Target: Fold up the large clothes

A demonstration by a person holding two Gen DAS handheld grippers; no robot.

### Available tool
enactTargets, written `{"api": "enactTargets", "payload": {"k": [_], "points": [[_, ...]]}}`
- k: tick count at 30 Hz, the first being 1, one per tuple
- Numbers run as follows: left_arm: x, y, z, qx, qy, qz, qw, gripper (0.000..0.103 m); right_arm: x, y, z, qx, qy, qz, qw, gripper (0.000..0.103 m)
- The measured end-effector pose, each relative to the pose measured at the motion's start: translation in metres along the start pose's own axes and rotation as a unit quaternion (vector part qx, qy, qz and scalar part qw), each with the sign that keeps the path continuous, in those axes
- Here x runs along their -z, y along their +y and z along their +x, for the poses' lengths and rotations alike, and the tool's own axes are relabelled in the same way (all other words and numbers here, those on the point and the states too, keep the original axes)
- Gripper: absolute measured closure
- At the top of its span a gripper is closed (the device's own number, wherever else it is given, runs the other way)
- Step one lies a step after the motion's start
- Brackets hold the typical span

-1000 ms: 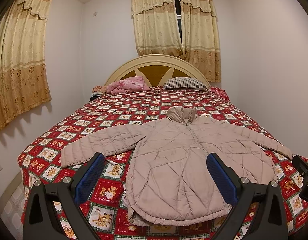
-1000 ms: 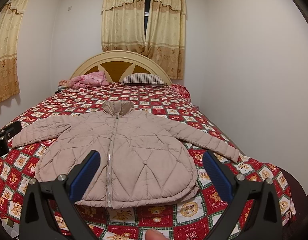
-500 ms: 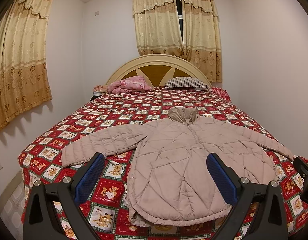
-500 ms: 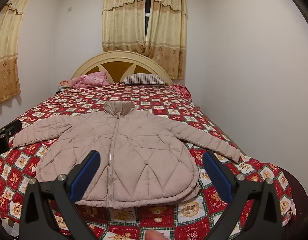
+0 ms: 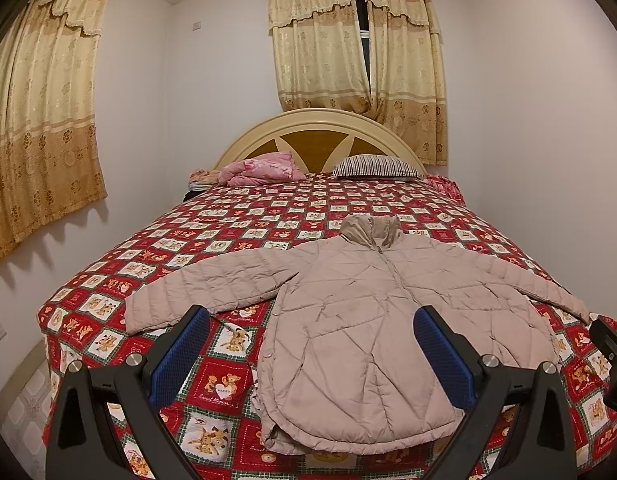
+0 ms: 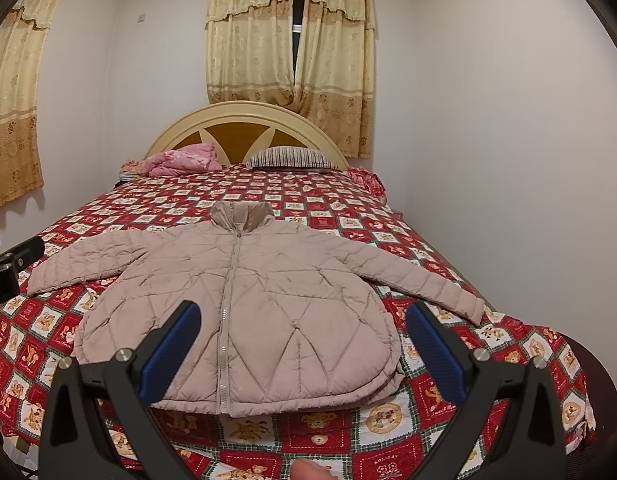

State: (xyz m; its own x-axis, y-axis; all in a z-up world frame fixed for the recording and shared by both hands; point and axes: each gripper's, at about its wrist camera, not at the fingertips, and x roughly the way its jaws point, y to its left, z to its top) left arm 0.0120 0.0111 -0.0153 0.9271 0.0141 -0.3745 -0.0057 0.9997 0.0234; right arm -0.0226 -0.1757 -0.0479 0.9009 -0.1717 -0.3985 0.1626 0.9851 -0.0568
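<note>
A pale pink quilted jacket point(image 6: 244, 304) lies zipped and flat, sleeves spread, along the foot edge of the bed point(image 6: 388, 208) with its red patchwork cover. I hold my left gripper point(image 5: 310, 354) and right gripper point(image 6: 302, 350) above that edge, both with fingers wide apart, gripping nothing.

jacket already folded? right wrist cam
No, the jacket lies flat on the bed, zipped, both sleeves spread out to its sides.
</note>
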Motion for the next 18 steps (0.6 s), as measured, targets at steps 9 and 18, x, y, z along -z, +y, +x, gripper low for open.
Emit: {"api": "enactTargets", "payload": {"k": [9, 18], "points": [[0.0, 0.001, 0.001, -0.001, 0.001, -0.001, 1.0, 0.001, 0.001, 0.0, 0.001, -0.014, -0.001, 0.003, 1.0, 0.0], [0.004, 0.003, 0.011, -0.003, 0.008, -0.002, 1.0, 0.001, 0.005, -0.01, 0.008, -0.04, 0.005, 0.018, 0.999, 0.0]]}}
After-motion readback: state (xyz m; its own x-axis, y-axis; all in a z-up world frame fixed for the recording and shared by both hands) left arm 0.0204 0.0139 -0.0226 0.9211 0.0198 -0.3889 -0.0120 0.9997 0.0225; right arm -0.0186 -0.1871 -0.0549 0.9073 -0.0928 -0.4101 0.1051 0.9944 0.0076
